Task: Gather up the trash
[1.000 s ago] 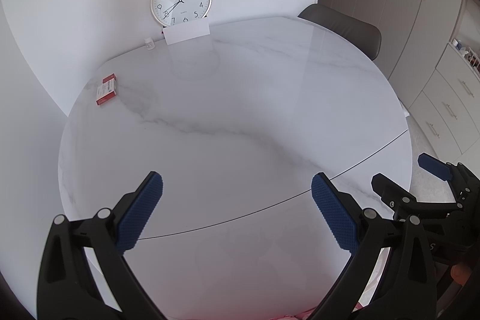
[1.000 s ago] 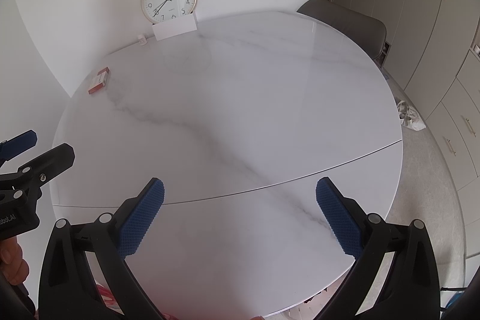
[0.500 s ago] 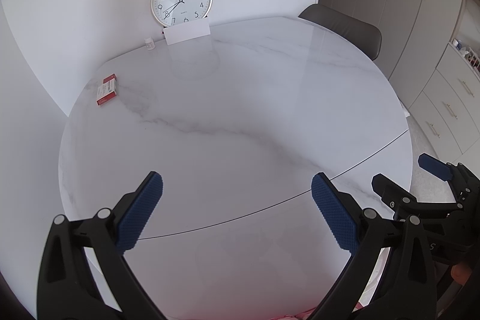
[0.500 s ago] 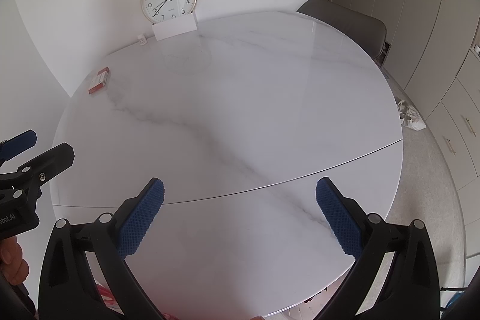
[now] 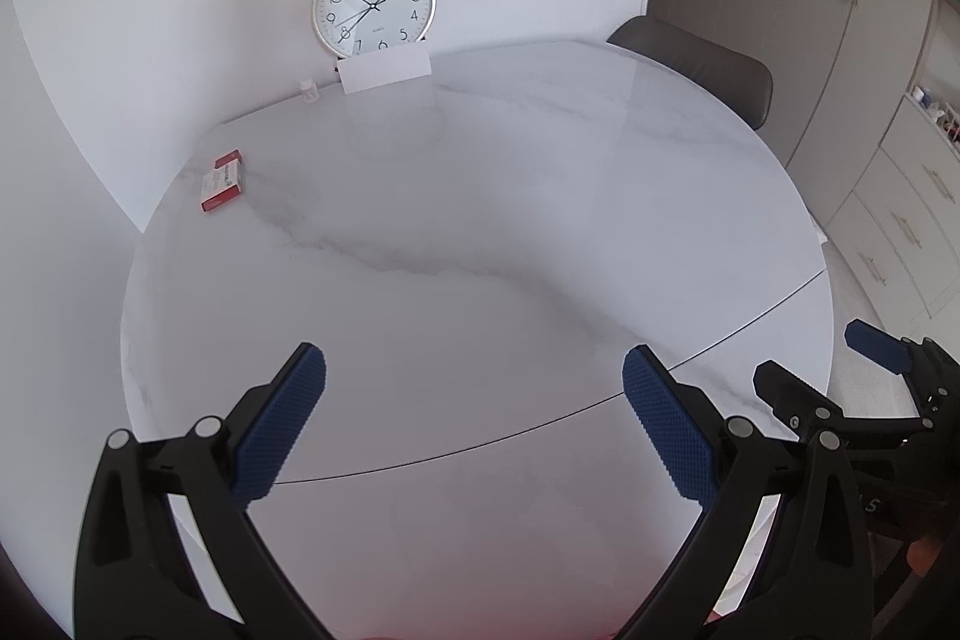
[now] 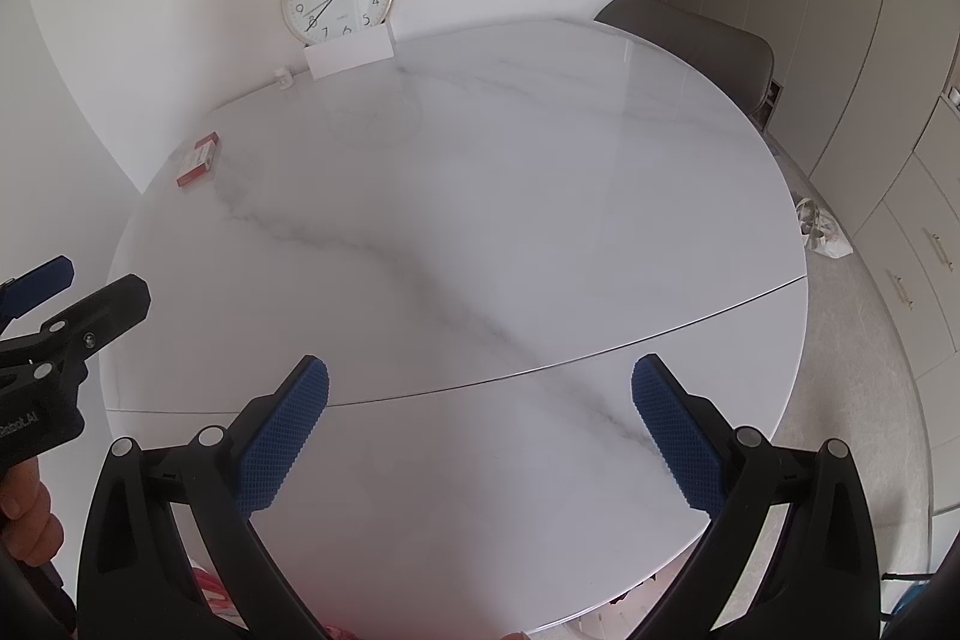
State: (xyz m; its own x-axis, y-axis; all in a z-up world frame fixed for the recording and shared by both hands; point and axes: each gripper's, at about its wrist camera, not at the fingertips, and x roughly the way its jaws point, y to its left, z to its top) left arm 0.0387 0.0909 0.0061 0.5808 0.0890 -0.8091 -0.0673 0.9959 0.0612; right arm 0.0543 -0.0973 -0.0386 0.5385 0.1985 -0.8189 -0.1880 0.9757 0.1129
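— Where are the two tongs?

— Both hang over the near edge of the round marble table, side by side. The left tongs stand wide apart with nothing between the blue pads, and the right tongs are spread just as wide, also empty.

— And the trash?

— A small red and white box lies flat near the far left rim of the table, well apart from both tongs. On the floor to the right of the table sits a crumpled white bag (seen only from the right wrist).

— Anything else on the table?

— A clock leans against the wall at the far edge, with a white card propped in front of it and a tiny white bottle just to its left. A grey chair stands behind the table.
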